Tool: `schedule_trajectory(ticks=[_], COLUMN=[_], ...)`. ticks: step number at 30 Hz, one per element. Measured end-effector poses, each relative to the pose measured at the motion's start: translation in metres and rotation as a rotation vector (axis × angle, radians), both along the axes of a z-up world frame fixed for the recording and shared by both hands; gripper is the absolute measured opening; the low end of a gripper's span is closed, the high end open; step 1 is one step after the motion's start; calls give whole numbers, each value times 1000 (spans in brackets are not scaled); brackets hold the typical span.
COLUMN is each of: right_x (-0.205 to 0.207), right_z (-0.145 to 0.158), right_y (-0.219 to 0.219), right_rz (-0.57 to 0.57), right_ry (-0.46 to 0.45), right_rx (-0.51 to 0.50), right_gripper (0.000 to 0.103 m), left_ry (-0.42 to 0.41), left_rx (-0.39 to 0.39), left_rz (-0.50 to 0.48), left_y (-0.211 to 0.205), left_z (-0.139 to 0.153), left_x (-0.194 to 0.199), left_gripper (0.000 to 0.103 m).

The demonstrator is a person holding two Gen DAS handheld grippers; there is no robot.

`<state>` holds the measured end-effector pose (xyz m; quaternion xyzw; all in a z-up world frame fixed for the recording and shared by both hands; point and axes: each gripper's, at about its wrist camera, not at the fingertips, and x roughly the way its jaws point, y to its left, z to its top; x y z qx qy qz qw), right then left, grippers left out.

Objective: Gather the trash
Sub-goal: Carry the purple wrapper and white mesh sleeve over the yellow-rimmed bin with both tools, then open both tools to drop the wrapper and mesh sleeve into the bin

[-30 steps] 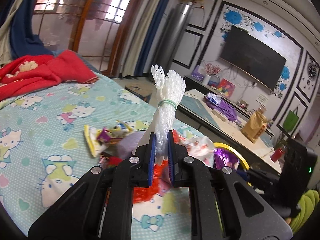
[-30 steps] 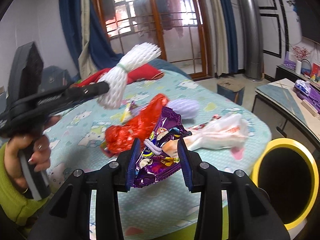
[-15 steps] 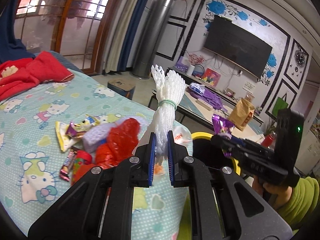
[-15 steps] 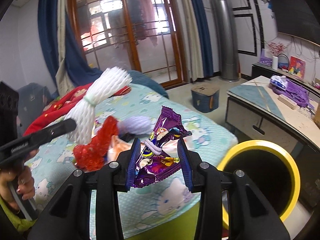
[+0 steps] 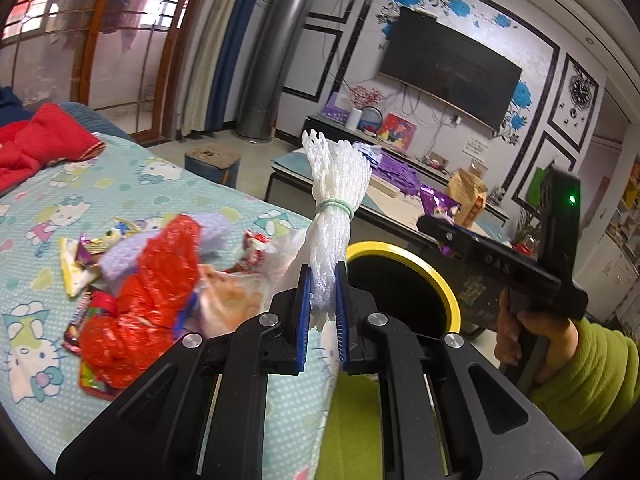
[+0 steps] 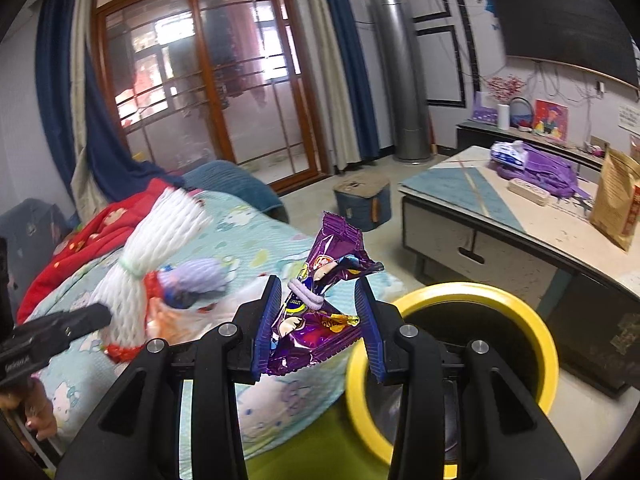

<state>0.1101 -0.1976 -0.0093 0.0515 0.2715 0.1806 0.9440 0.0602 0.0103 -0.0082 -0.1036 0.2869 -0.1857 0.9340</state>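
My left gripper (image 5: 322, 280) is shut on a white foam net bundle (image 5: 335, 200) tied with a green band; the bundle stands upright beside the yellow-rimmed bin (image 5: 436, 276). My right gripper (image 6: 318, 300) is shut on a purple snack wrapper (image 6: 320, 320), held just left of the bin's rim (image 6: 536, 328). The right gripper (image 5: 430, 222) also shows in the left wrist view, above the bin's far side. The foam bundle (image 6: 140, 264) and the left gripper (image 6: 94, 316) appear at the left of the right wrist view. More trash lies on the bed: a red net bag (image 5: 148, 284), a lilac foam piece (image 5: 132, 252) and small wrappers (image 5: 76, 256).
The bed has a light blue cartoon-cat sheet (image 5: 44, 208) with a red blanket (image 5: 36, 148) at its far end. A low table (image 6: 520, 224) with a brown paper bag (image 6: 616, 196) stands beyond the bin. A small stool (image 6: 362, 200) sits on the floor.
Both grippers have swung from over the bed toward the yellow-rimmed bin, each still holding its piece. The bin now looms larger in both views.
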Motion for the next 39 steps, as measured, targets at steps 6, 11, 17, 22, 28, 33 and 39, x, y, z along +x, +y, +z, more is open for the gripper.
schedule_trajectory(ticks=[6,11,17,22,28,33,39], right_x=[9,18,28,39,51,61,68], right_z=[-4,-9,-16,-29,-48,-66,-81], right_y=[-25,-43,-60,-76,-93,-105,-115], right_rz=[-74,-125,-174,-198,-233,-259,-277], right_ry=[25,49,84,128,199,270,322], right_rx=[22,32,31,33,49,48,55], right_gripper=[36,36,36,37,37,37,37], left_ry=[18,57,119,145,175,214,245], left_rx=[19,35,43,62,99,133,162], left_rz=[-48,-100,-156,-185,-218,-236,-259], left_y=[-22,-46,-68,-89,-114,-132,-148], left_z=[-5,-16,-33,-43,-55,-72,-86], left_x=[8,19,39,53,66,76,85], left_gripper=[7,7,7,7,7,7,7])
